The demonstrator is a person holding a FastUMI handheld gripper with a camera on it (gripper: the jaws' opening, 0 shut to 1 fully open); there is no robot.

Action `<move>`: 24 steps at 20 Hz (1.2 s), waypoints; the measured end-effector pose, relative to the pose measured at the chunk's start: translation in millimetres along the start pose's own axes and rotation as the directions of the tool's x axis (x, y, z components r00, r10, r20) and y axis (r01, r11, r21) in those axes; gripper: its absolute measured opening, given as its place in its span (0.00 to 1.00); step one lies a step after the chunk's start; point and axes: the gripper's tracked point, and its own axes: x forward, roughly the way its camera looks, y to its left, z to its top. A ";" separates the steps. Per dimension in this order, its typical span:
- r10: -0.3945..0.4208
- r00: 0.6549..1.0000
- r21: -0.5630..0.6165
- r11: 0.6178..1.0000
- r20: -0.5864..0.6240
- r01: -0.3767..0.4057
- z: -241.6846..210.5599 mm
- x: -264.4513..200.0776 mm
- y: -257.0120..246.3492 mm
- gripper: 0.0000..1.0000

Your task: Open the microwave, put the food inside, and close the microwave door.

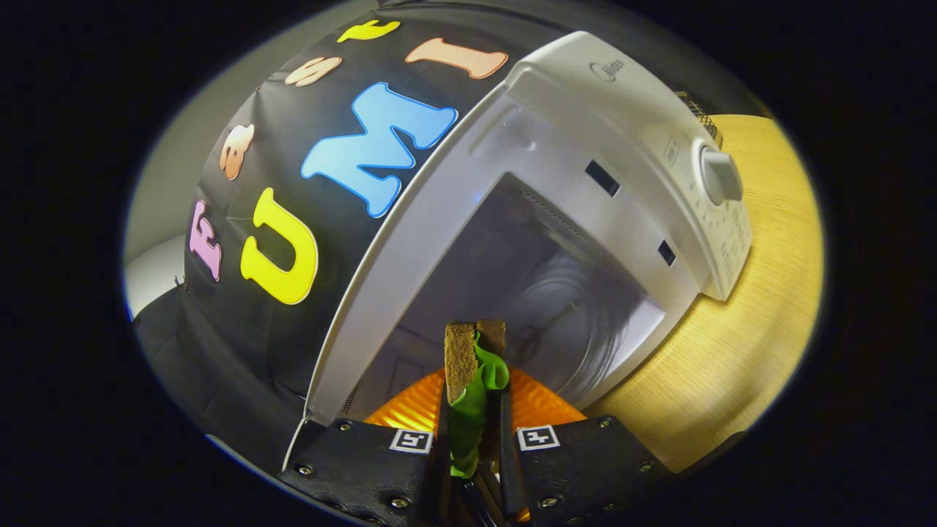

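Note:
The white microwave [585,124] stands on a wooden table, tilted in my view. Its door [395,249] is swung wide open to the left. Beyond the fingers lies the open cavity with its glass turntable [567,307]. My gripper [476,333] is shut on a green piece of food [472,413], which sits squeezed between the two fingers, with a lobe bulging out to the right just behind the tips. The fingertips [460,351] are at the mouth of the cavity, pointing inward. The food's far end is hidden by the pads.
To the right of the cavity, the control panel carries a round knob [721,176], with two latch slots [602,178] beside the opening. The wooden table [739,344] stretches to the right of the microwave. The booth's black cloth wall [241,329] hangs behind the door.

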 end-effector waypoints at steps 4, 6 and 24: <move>-0.020 0.999 0.005 1.000 0.031 0.020 1.6 18.5 -7.4 0.27; -0.036 0.998 0.003 0.999 0.042 0.036 2.8 25.3 -12.5 0.27; -0.172 0.980 -0.236 0.961 -0.099 0.144 2.3 -47.3 -28.9 0.97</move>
